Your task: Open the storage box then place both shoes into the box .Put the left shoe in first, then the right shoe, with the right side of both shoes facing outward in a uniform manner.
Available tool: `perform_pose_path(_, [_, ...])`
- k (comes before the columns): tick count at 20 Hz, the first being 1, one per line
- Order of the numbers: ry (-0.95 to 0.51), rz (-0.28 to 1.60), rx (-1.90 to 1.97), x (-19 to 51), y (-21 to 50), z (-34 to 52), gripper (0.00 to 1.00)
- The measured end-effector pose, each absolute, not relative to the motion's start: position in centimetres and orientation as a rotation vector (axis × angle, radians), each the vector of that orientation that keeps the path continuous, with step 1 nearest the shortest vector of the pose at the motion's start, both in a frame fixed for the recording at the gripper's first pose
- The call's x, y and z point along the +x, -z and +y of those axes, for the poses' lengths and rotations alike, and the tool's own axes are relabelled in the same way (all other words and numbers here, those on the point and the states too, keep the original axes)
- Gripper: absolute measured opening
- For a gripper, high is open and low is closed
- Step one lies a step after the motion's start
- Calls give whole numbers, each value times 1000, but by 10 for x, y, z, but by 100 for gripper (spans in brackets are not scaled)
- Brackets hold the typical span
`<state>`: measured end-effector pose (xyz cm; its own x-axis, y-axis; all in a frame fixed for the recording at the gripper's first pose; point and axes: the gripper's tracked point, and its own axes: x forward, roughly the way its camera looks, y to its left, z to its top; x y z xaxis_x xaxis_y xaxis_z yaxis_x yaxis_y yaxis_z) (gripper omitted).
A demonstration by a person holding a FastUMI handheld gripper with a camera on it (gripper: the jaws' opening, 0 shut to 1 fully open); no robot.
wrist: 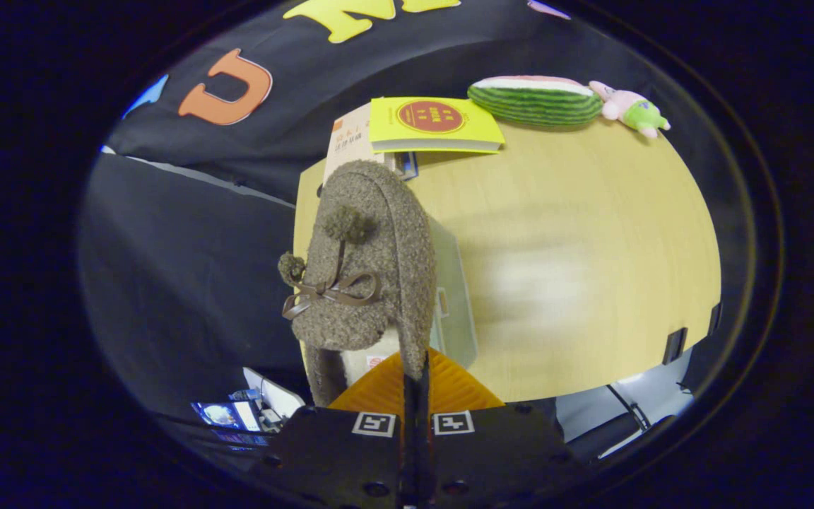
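Hanging from jaws (pixel 414 367) clamped on its collar, a brown fleece shoe (pixel 368 268) with pompoms, lifted above the worktop's (pixel 591 233) near left corner. Beneath it, a pale flat storage box (pixel 453 297), state unclear. Boxing likely yet to come.

**Bright table, soft focus, heavy fisheye bend**

I see even light from overhead, with a pale glare patch on the table (pixel 591 233). The shoe (pixel 368 261) reads fairly sharp; the tabletop is smeared by blur. Straight edges bow hard toward the rim. The surroundings beyond the table fall dark, and the gripper (pixel 415 367) base sits in shadow.
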<state>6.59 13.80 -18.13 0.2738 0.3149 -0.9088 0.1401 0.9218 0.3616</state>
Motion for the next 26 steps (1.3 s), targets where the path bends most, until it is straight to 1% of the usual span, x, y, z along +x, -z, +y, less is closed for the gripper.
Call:
perform_pose_path(6, [-43,1420,421,65,233,174,6])
perform_pose_path(10, [26,1430,364,70,254,164,6])
perform_pose_path(12, [32,1408,320,75,258,160,6])
perform_pose_path(14, [42,1384,309,81,258,158,11])
perform_pose_path(16, [40,1379,318,81,258,161,18])
perform_pose_path(17, [35,1376,321,80,259,161,18])
perform_pose_path(18, [28,1370,322,79,256,162,21])
perform_pose_path(19, [23,1359,318,79,253,161,32])
perform_pose_path(20, [15,1338,308,80,250,160,38])
perform_pose_path(23, [2,1226,263,89,228,153,65])
perform_pose_path(25, [1,1154,235,92,210,147,80])
perform_pose_path(26, [7,1112,226,94,199,143,80])
